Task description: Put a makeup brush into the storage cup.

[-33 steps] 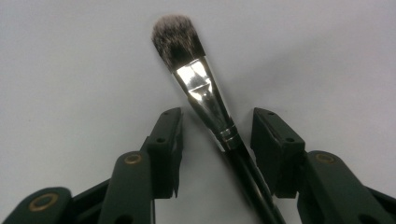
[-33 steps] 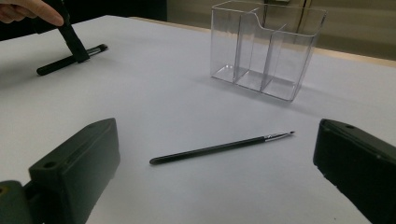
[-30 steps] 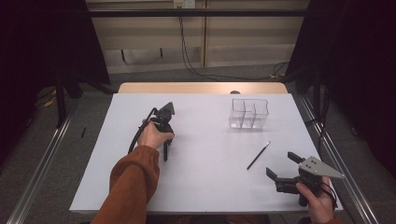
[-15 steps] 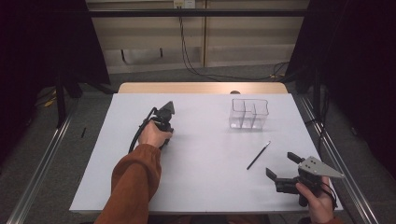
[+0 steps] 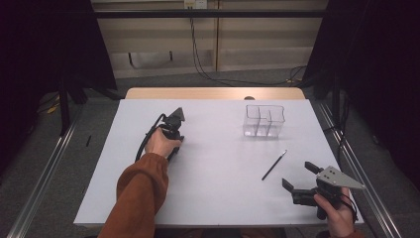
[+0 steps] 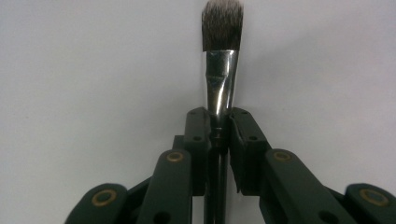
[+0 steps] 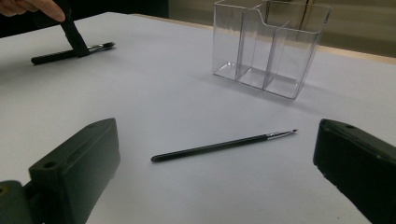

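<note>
Left gripper [image 5: 173, 130] is clamped on a flat makeup brush [image 6: 219, 84], pinching it right where the metal ferrule meets the black handle. Jaws have just been closing, and the left gripper view has the brush squeezed between the pads w/ bristles sticking out past the tips. Prob a smart spot to grab: near the head, so the bristle end stays under control and the long handle trails back. In the right gripper view that brush looks like it's lying flat on the white surface [image 5: 218, 198], so imo it's gripped but not lifted yet.

Right gripper [image 5: 301, 178] sits near the front right corner, jaws wide apart w/ nothing between them. It's aimed at the thin liner brush [image 7: 224, 145], which lies on the surface between the gripper and the clear organizer [image 7: 268, 44], tip pointing roughly toward the box. Looks like it's just parked, ready to go for that one.

The organizer stands upright toward the back right, three compartments, all empty afaict. My guess is both brushes end up in there, handle down. The flat brush is well apart from it, on the left side, so it needs a carry across.
</note>
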Demonstrator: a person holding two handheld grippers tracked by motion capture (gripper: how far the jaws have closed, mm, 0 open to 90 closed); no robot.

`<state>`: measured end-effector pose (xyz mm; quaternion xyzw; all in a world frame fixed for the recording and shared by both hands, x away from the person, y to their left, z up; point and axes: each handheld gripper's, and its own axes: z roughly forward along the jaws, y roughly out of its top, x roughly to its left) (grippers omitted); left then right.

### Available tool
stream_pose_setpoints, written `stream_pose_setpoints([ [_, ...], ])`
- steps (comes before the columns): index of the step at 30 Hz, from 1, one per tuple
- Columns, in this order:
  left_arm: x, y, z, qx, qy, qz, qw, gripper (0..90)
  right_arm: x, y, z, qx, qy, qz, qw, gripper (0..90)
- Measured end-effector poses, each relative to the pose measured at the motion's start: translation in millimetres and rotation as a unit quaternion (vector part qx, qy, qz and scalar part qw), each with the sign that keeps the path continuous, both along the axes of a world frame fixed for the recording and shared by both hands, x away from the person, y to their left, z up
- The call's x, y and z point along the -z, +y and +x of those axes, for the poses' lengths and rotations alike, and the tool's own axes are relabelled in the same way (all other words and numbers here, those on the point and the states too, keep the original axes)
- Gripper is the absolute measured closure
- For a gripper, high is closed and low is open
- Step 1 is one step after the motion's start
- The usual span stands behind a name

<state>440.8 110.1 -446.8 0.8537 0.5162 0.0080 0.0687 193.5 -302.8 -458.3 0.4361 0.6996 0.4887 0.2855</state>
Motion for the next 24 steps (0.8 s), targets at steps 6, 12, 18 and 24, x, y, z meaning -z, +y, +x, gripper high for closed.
stream_pose_setpoints([
  [6,-0.9,6.6,-1.2,0.003,-0.003,-0.023,0.9997,78.6,0.0,0.0,0.0,0.001,0.000,0.001,1.0000,0.1],
  [12,-1.4,11.8,-2.5,0.002,-0.010,-0.038,0.9992,78.6,0.1,0.1,0.2,0.002,0.001,0.001,1.0000,0.1],
  [18,-3.6,16.5,-3.0,-0.001,-0.017,-0.051,0.9985,78.7,0.1,-0.1,0.2,0.001,0.001,0.000,1.0000,0.1],
  [24,-7.3,21.4,-4.9,0.000,-0.033,-0.070,0.9970,78.7,0.0,0.1,0.1,0.002,0.001,0.001,1.0000,0.1],
])
